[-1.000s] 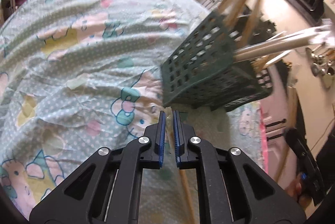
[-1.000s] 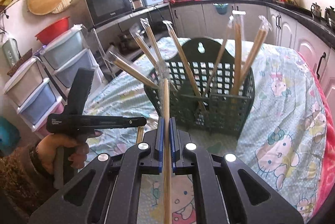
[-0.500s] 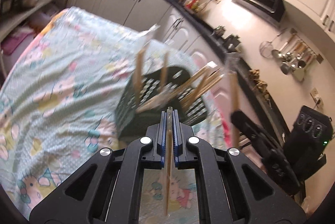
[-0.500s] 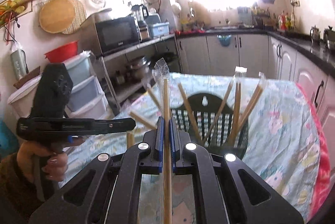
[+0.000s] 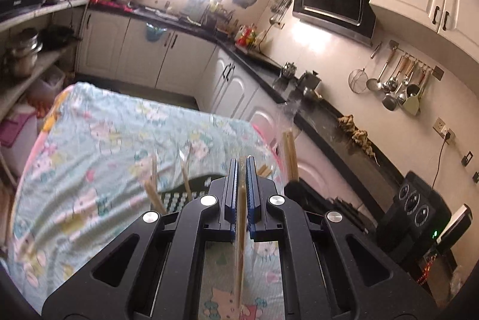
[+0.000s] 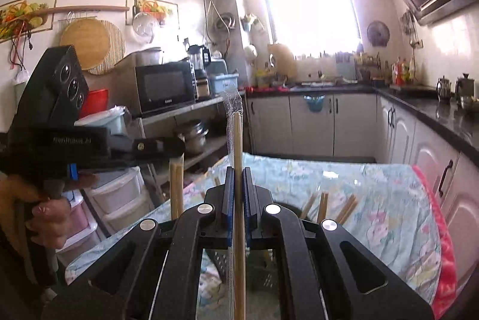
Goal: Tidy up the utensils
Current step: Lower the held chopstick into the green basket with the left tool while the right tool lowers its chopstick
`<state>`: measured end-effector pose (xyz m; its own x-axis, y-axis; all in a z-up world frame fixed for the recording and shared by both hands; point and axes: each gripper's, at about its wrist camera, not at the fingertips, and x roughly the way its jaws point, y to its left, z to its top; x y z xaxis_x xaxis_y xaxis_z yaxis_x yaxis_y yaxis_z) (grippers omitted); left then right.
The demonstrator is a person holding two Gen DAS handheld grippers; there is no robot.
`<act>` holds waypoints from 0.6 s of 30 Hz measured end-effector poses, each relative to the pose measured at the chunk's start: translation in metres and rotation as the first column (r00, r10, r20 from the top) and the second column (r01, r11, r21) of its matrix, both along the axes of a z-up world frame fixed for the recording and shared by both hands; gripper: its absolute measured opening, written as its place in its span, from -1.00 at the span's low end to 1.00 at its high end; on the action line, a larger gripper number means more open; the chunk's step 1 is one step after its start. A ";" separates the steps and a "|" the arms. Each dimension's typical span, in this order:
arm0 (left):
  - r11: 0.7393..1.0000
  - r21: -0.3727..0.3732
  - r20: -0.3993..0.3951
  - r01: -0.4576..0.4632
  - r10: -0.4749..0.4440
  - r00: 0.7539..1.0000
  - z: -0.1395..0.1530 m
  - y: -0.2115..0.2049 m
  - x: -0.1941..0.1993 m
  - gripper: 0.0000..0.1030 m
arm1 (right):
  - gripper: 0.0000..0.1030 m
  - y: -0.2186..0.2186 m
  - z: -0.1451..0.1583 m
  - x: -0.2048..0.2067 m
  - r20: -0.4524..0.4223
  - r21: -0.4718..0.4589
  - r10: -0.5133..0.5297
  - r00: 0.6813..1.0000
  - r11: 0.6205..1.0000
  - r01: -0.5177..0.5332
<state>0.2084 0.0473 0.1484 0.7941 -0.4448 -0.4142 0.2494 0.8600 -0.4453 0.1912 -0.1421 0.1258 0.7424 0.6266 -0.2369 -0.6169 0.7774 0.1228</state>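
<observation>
Closest to each camera, a pair of wrapped wooden chopsticks stood pinched upright between blue pads. The left gripper [image 5: 242, 167] was closed on its clear-sleeved wooden chopsticks [image 5: 240, 245], which ran down through the gap and hung below the fingers over the cartoon-print tablecloth [image 5: 98, 140]. The right gripper [image 6: 236, 179] was likewise clamped on a second sleeved pair of wooden chopsticks [image 6: 238, 146], whose top rose well above its fingertips.

Just beyond and below both grippers sat the dark green slotted plastic basket [image 5: 179, 195], already holding several other sleeved pairs leaning outward.

The step in hand looked like carrying both pairs above the basket. The next move would call for lowering each bottom end inside the rim, clear of the leaning pairs, before letting go.
</observation>
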 end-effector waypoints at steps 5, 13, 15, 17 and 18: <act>0.999 0.014 0.035 -0.040 0.039 0.999 0.017 0.005 0.010 -0.95 | -0.89 0.002 0.007 0.007 0.044 0.020 -0.004 0.999 1.000 0.003; 0.992 0.042 0.103 -0.117 0.112 0.988 0.044 0.014 0.027 -0.95 | -0.89 0.011 0.022 0.024 0.110 0.064 0.008 0.994 0.998 -0.015; 0.989 0.058 0.134 -0.139 0.130 0.982 0.051 0.015 0.029 -0.95 | -0.89 0.013 0.025 0.029 0.132 0.085 0.003 0.991 0.996 -0.014; 0.986 0.067 0.154 -0.156 0.144 0.977 0.054 0.015 0.031 -0.95 | -0.89 0.015 0.026 0.034 0.151 0.100 -0.007 0.989 0.995 -0.008; 0.983 0.074 0.169 -0.169 0.155 0.973 0.056 0.015 0.033 -0.95 | -0.89 0.016 0.026 0.037 0.159 0.106 -0.015 0.987 0.994 -0.002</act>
